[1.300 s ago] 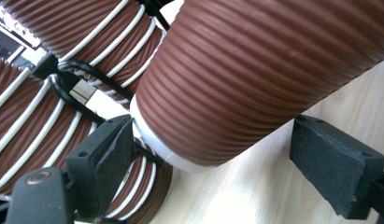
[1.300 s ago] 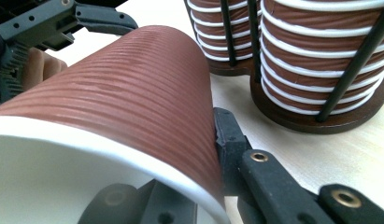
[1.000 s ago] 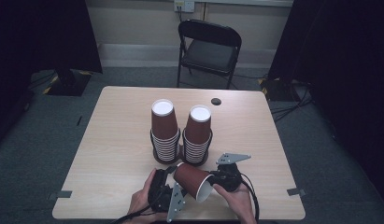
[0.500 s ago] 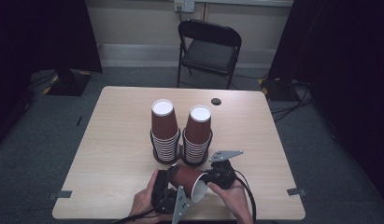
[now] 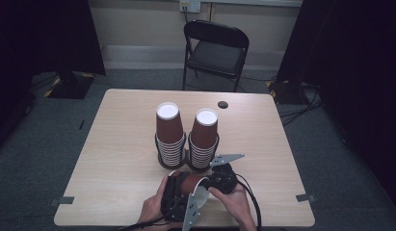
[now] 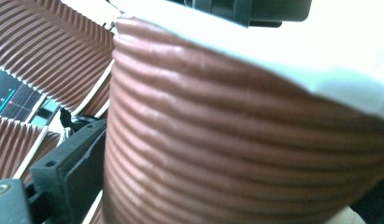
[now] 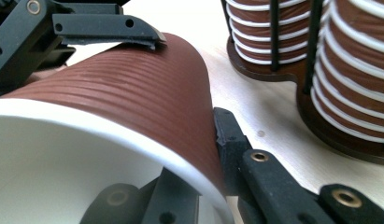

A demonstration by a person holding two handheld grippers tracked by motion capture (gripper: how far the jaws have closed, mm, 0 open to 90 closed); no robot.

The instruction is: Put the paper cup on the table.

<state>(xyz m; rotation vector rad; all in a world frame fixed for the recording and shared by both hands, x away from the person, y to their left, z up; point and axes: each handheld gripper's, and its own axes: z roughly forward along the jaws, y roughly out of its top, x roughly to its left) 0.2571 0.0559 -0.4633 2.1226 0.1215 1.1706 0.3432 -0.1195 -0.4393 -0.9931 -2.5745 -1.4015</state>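
Handover step, near tabletop's front edge: cup (image 5: 191,184) lay sideways, rim pinched by right gripper (image 5: 211,182). Left gripper (image 5: 178,192) jaws had just been opening round the cup's body. Next, judged: left to be drawn back.

Two stacks of ribbed brown cups stand upside down in dark holders at the middle of the counter (image 5: 113,159), the left stack (image 5: 168,134) just beside the right stack (image 5: 204,139). Beyond them lies a small dark disc (image 5: 223,104), and behind the counter's far edge stands a black folding chair (image 5: 216,50).
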